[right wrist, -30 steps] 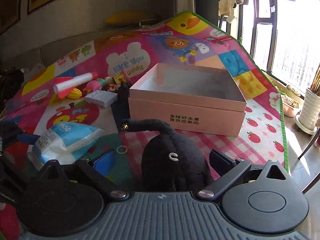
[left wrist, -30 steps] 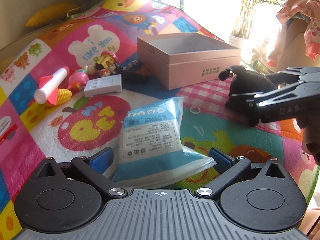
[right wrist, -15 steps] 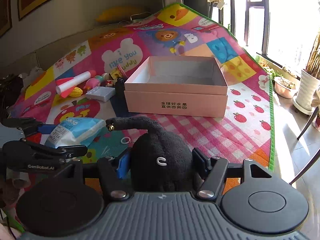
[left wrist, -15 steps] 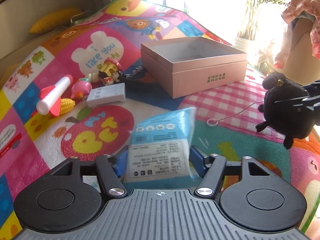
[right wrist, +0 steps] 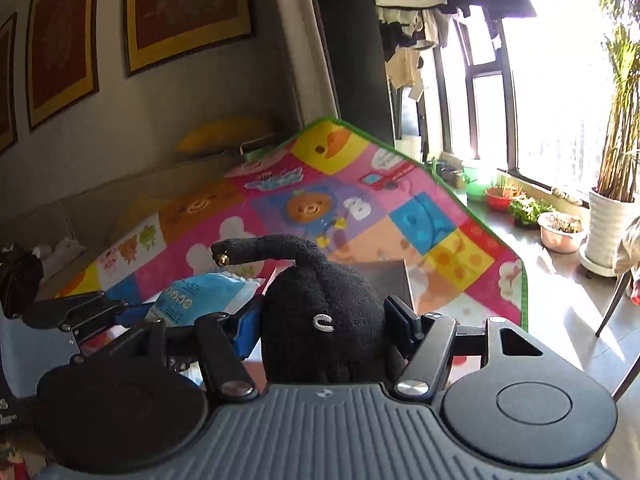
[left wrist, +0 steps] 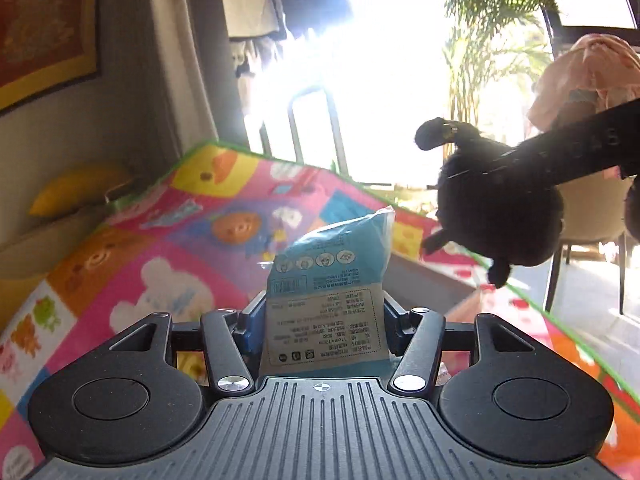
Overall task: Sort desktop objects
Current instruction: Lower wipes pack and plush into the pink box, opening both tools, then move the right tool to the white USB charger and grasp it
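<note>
My left gripper (left wrist: 320, 320) is shut on a blue and white packet (left wrist: 326, 300) and holds it up above the mat. My right gripper (right wrist: 328, 320) is shut on a black plush toy (right wrist: 320, 320) with a curved tail. In the left wrist view the plush toy (left wrist: 496, 204) hangs in the air at the right, held by the right gripper's black finger (left wrist: 580, 152). In the right wrist view the packet (right wrist: 200, 296) and the left gripper (right wrist: 92, 312) show at the left. The pink box (left wrist: 424, 280) is mostly hidden behind the packet; part of it (right wrist: 394, 280) shows behind the plush toy.
A colourful cartoon play mat (left wrist: 160, 248) covers the surface; its green edge (right wrist: 480, 220) runs along the right. A yellow cushion (right wrist: 224, 132) lies at the far wall. Plant pots (right wrist: 560, 232) and a chair (left wrist: 592, 208) stand by the window.
Both grippers have lifted and tilted upward with their objects. The packet and the plush toy rose off the mat. The small toys on the mat are out of view now.
</note>
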Motion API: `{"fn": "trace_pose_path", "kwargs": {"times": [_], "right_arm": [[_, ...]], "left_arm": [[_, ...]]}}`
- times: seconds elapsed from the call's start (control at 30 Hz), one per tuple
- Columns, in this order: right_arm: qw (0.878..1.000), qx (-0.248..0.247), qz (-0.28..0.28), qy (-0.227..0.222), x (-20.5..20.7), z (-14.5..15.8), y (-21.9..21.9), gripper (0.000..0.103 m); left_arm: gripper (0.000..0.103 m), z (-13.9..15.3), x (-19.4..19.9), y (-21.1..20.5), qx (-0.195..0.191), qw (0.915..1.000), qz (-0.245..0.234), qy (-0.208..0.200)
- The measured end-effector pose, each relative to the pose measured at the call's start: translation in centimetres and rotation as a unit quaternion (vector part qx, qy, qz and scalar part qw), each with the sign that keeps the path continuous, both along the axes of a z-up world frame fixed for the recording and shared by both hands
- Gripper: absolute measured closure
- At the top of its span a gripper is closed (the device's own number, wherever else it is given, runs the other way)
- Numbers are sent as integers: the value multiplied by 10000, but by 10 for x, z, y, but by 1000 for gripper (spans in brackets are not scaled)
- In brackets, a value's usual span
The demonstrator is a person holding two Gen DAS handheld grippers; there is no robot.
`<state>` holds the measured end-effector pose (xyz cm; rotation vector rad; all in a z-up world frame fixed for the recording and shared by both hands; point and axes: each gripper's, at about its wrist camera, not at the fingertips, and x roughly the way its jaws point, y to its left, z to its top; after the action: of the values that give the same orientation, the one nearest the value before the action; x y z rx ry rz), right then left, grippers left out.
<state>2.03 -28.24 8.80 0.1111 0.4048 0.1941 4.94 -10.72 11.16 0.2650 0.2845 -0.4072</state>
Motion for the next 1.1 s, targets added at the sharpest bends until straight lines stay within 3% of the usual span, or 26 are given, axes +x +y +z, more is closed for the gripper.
{"fn": "trace_pose_path", "kwargs": {"times": [0.07,0.13,0.27,0.4,0.47,0.57,0.8,0.93,1.0,1.1], "right_arm": [[9998,-117,-135,-78,41,9,1,37],[9998,-150,-150,20,79,8,-1,28],[9988,-147,-353,297,111,-14,-14,28],[9947,-205,-639,779,127,-62,-27,28],[9902,45,-735,1188,137,-86,-32,28],[9858,459,-473,1547,144,-105,-26,32],[9894,-172,-107,1439,152,-103,20,29],[9933,-854,-223,753,142,-78,48,32],[9918,-1223,4,377,129,-61,73,32],[9834,-1627,790,164,109,-52,124,32]], "left_arm": [[15,0,34,-11,-2,10000,8,-9],[9,-2,53,-9,0,9996,297,39],[5,-14,46,28,-328,9984,272,380],[3,-42,39,48,-451,9940,-57,994],[3,-53,40,51,-595,9887,-338,1336],[3,-65,39,52,-659,9855,-522,1475],[3,-71,33,78,-763,9875,-117,1377],[2,-73,17,110,-298,9918,671,1043],[2,-78,21,128,3,9876,1129,1093],[2,-84,35,157,22,9786,1546,1360]]}}
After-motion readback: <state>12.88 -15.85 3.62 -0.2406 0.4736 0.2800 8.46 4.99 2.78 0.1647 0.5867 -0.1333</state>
